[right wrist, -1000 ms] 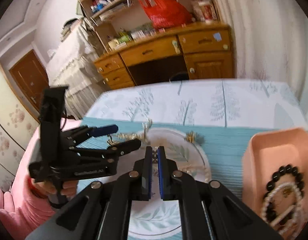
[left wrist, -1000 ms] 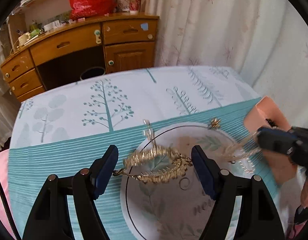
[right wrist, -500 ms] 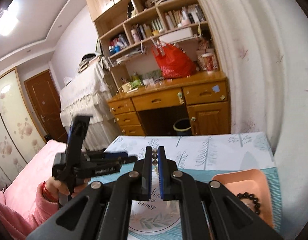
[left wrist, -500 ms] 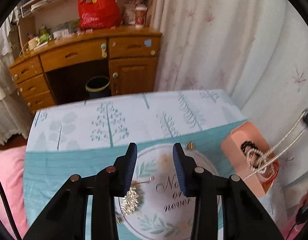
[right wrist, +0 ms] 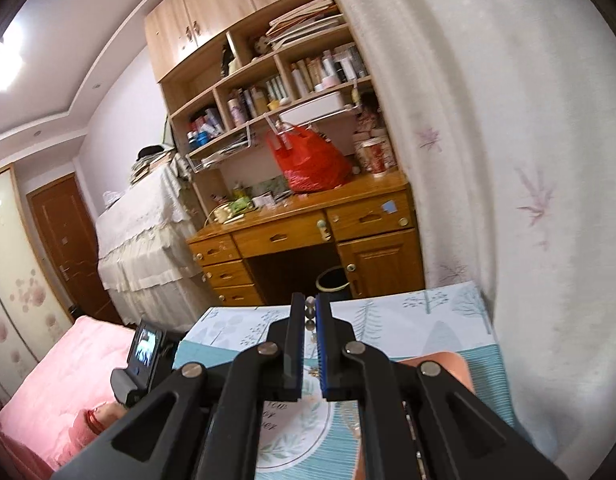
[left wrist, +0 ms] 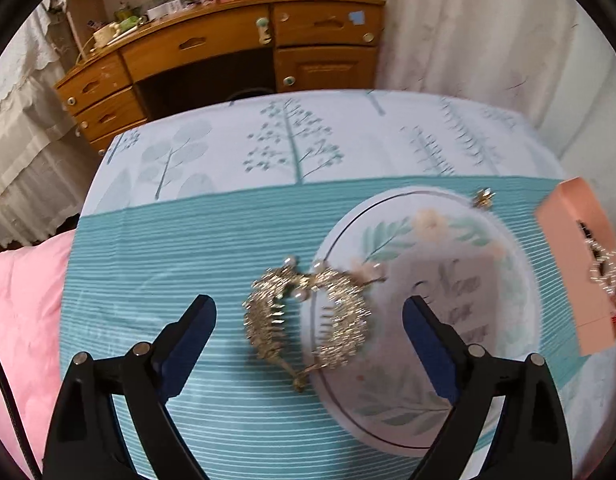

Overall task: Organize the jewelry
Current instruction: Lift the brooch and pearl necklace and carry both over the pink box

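Note:
A gold leaf-shaped ornament with pearls lies half on the round floral plate and half on the teal striped cloth. My left gripper is open and empty, its jaws either side of the ornament, just above it. A small gold piece sits at the plate's far rim. The pink box stands at the right, and a silver beaded chain hangs over it. My right gripper is raised high and shut on that beaded chain, seen between its blue pads.
The table's cloth has a white tree print at the back. A wooden desk with drawers stands beyond the table, a curtain to the right. A pink bedcover lies at the left. The pink box shows under my right gripper.
My left gripper dropped low over the gold ornament and opened wide. My right gripper rose higher with the chain, which now dangles over the pink box.

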Motion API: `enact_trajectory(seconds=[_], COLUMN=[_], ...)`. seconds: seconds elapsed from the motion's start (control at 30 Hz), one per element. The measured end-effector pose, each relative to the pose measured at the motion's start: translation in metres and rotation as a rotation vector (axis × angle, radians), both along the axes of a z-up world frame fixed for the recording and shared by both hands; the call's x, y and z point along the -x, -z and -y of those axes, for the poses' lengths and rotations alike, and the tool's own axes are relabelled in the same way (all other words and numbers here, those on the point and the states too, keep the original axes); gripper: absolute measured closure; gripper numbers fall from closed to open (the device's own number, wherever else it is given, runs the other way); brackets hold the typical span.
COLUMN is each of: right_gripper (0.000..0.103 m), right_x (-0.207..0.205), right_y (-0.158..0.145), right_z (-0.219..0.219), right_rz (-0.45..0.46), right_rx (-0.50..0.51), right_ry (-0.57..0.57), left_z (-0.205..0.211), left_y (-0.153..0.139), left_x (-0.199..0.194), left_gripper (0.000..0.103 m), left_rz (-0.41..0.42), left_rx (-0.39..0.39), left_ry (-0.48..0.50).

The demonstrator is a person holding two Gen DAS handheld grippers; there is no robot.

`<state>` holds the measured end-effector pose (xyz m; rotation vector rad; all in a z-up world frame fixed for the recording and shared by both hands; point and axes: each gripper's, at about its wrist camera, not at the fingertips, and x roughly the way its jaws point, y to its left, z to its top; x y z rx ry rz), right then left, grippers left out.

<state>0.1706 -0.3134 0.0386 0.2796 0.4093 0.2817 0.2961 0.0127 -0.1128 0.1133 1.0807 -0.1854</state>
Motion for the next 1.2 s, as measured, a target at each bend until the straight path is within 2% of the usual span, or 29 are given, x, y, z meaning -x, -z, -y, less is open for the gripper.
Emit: enact_trajectory(seconds=[0.13,0.3,0.4,0.43,0.67,0.87,1.07,1.1,1.17,1.2], right_gripper=[0.098,0.098,0.098,0.098,0.098,0.098,0.097,0.094,0.079,0.066], right_x=[0.006,0.013,0.012,0.011,0.003,-0.001,-0.002,-0.002,-0.004,-0.004], right_y=[-0.005,-0.008,-0.008,-0.007,0.001,0.008,0.013,0.013,0.013,0.013], right_z=[0.01,0.017,0.019,0.02,0.026,0.032,0.031,0.031,0.032,0.033], right_rz=[0.021,0.038,0.03,0.024,-0.031,-0.067,-0.101,-0.104,-0.107,-0.109], right_rx=[-0.01,-0.006,-0.005,-0.004,-0.007,0.0,0.039,0.042,0.036,0.029], right_ry=[0.029,0.058,0.073,0.076,0.113,0.144,0.163,0.165,0.169,0.168], left_z=[-0.003,-0.002,0.001,0.0,0.002,0.021,0.065,0.076,0.094,0.105], left_y=[0.007,0.016,0.022,0.021,0.02,-0.009,-0.054,-0.061,-0.072,-0.078], left_x=[-0.001,-0.004,-0.004,-0.004,-0.004,0.01,0.03,0.033,0.037,0.039], left_gripper=[0.01,0.01,0.025,0.031,0.031,0.031,0.031,0.031,0.031,0.031], left_rz=[-0.017,-0.023,-0.034,-0.032,-0.041,0.016,0.105,0.116,0.129,0.137], left_rx=[0.014,-0.017,-0.035,-0.009,-0.017,0.011,0.071,0.089,0.118,0.133], left_ry=[-0.006,-0.005,-0.003,-0.001,0.002,0.063,0.207,0.242,0.298,0.33])
